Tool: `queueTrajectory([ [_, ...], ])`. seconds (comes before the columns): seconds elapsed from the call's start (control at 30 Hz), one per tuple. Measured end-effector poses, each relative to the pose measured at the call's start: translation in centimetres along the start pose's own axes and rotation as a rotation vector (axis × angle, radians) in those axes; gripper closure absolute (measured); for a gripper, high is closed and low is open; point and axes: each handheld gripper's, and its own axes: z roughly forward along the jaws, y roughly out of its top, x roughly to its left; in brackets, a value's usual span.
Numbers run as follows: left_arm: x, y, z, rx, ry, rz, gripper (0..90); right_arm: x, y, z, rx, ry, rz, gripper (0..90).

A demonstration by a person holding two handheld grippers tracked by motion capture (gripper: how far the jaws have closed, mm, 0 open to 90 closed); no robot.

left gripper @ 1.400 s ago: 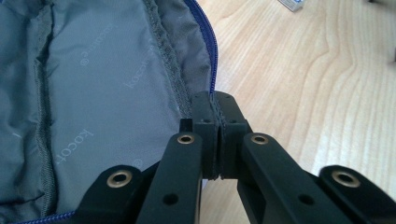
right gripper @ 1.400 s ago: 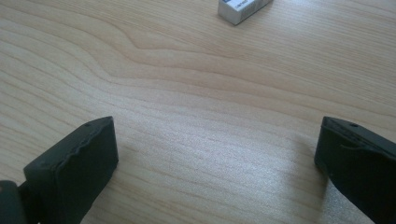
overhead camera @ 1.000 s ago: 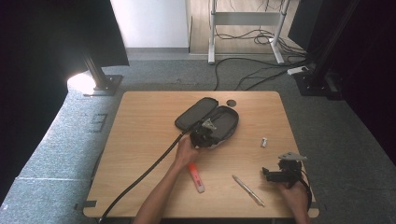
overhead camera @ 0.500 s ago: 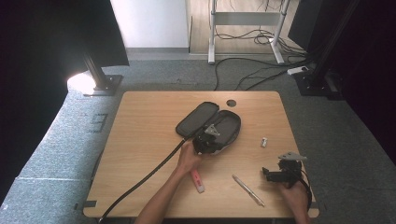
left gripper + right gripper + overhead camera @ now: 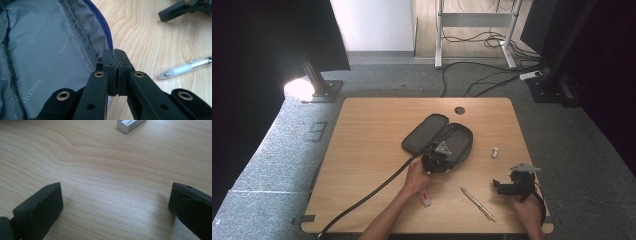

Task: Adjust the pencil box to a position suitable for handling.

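Two grippers work here: the left gripper (image 5: 115, 71) is clamped on the rim of an open grey pencil case (image 5: 439, 138), whose lining lies to its left. A pen (image 5: 185, 68) lies right of it. The right gripper (image 5: 116, 202), jaws wide apart, rests on the wooden table (image 5: 105, 162), holding nothing.

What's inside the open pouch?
The pouch shows only grey lining with faint printed words. The left claw pinches its zipper edge and hides the near corner, so anything tucked there cannot be seen.

Overhead table (image 5: 362, 150) view; two close tong-mounted views.
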Motion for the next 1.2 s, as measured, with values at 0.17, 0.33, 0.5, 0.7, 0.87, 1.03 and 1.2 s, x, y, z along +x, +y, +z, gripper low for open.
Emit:
queueTrajectory([
  [0.17,-1.0,-0.2,0.0,-0.008,-0.01,0.006,87.9,0.0,0.0,0.0,0.0,0.0,0.0,0.0],
  [0.33,-1.8,-0.3,-0.1,-0.024,-0.029,0.001,87.8,0.0,0.0,0.0,0.0,0.0,0.0,0.0],
  [0.5,-2.6,-0.5,-0.1,-0.026,-0.038,0.008,87.7,0.0,0.0,0.0,0.0,0.0,0.001,0.0],
  [0.7,-3.5,-0.8,-0.1,-0.027,-0.045,0.01,87.5,0.0,0.0,0.0,0.0,0.0,0.0,0.0],
  [0.87,-4.1,-1.2,-0.1,-0.026,-0.049,0.016,87.2,0.0,0.0,0.0,0.0,0.0,0.0,0.0],
  [1.03,-4.4,-1.4,0.1,-0.029,-0.061,0.016,86.4,0.0,0.0,0.0,0.0,0.0,0.0,0.0],
  [1.2,-4.2,-1.5,0.1,-0.037,-0.072,0.015,80.6,0.0,0.0,0.0,0.0,0.0,0.0,0.0],
])
